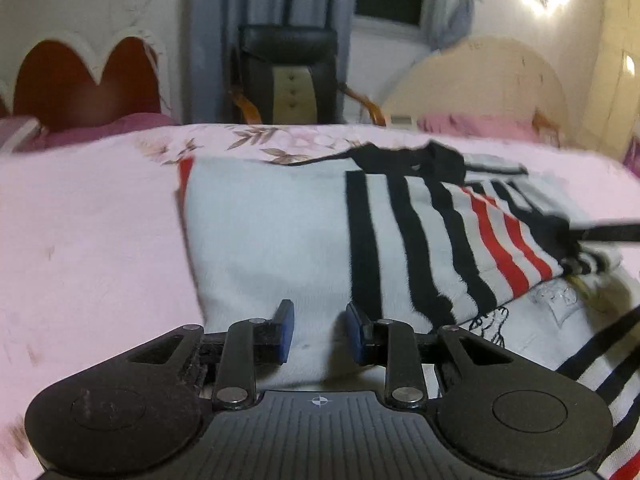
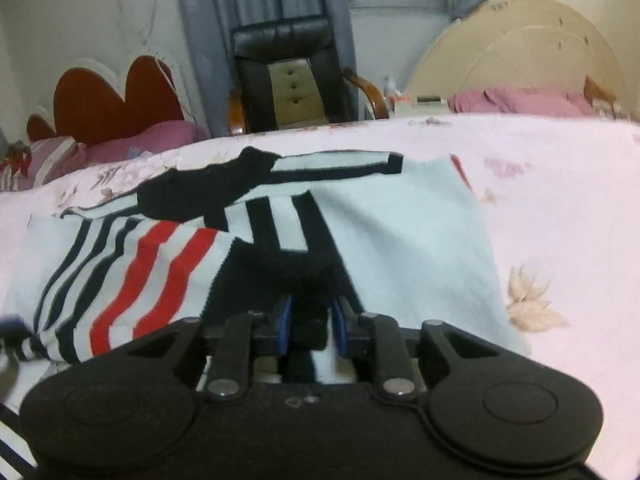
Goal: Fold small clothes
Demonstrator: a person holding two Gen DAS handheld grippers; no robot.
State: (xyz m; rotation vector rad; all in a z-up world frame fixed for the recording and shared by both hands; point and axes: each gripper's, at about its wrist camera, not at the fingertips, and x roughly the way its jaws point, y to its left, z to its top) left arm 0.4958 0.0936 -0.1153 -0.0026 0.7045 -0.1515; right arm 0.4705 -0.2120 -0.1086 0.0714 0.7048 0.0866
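Observation:
A small white knit sweater [image 1: 272, 240] with black and red stripes lies on the pink bedspread [image 1: 88, 232]. One sleeve is folded over the body. My left gripper [image 1: 320, 334] is open and empty, its blue pads hovering over the sweater's near white edge. In the right wrist view the sweater [image 2: 400, 232] lies the same way. My right gripper [image 2: 310, 322] is closed on a black fold of the sweater [image 2: 308, 280], which fills the gap between its blue pads.
A black office chair [image 1: 288, 80] stands beyond the far edge of the bed. A red heart-shaped headboard [image 1: 88, 84] is at the left, a cream headboard [image 1: 480, 84] at the right. Pink pillows [image 2: 520, 100] lie at the back.

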